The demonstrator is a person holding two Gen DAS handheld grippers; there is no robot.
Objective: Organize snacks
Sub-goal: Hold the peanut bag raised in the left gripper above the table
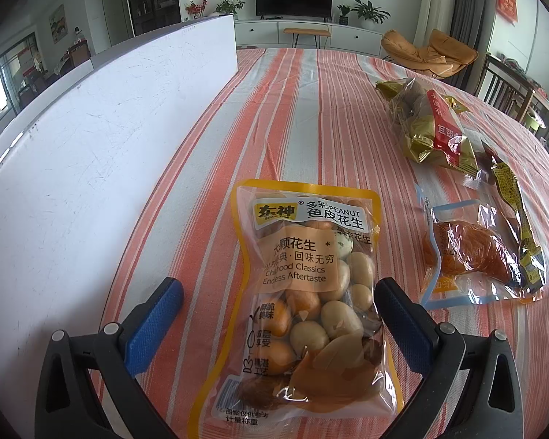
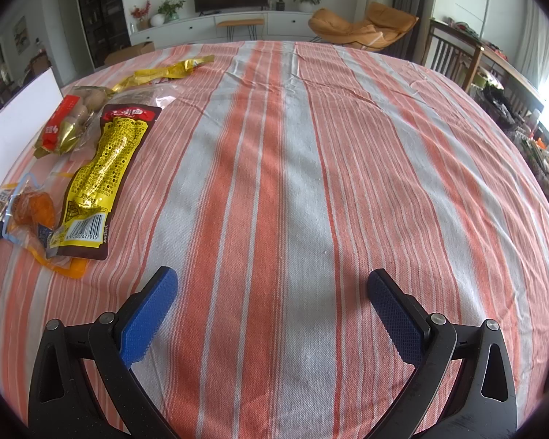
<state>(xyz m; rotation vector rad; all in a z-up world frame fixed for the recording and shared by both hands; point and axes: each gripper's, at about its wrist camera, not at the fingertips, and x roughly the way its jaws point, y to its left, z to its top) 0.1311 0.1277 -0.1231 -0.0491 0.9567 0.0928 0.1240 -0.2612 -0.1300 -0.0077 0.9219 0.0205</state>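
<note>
A clear peanut bag point(image 1: 303, 292) with a yellow border lies flat on the striped cloth, its lower half between the blue pads of my left gripper point(image 1: 280, 285), which is open and apart from it. To its right lie an orange snack pouch point(image 1: 468, 252), a yellow and dark red packet point(image 1: 512, 197) and a gold bag with a red label point(image 1: 432, 128). In the right wrist view the yellow packet point(image 2: 106, 168), the gold bag point(image 2: 69, 120) and the orange pouch point(image 2: 29, 208) sit at the far left. My right gripper point(image 2: 272, 281) is open over bare cloth.
A white box point(image 1: 91, 146) stands along the left of the table, its wall beside the peanut bag. The striped tablecloth point(image 2: 311, 146) stretches wide to the right. Wooden chairs point(image 2: 454, 55) stand at the far right edge. A TV cabinet and an armchair are beyond the table.
</note>
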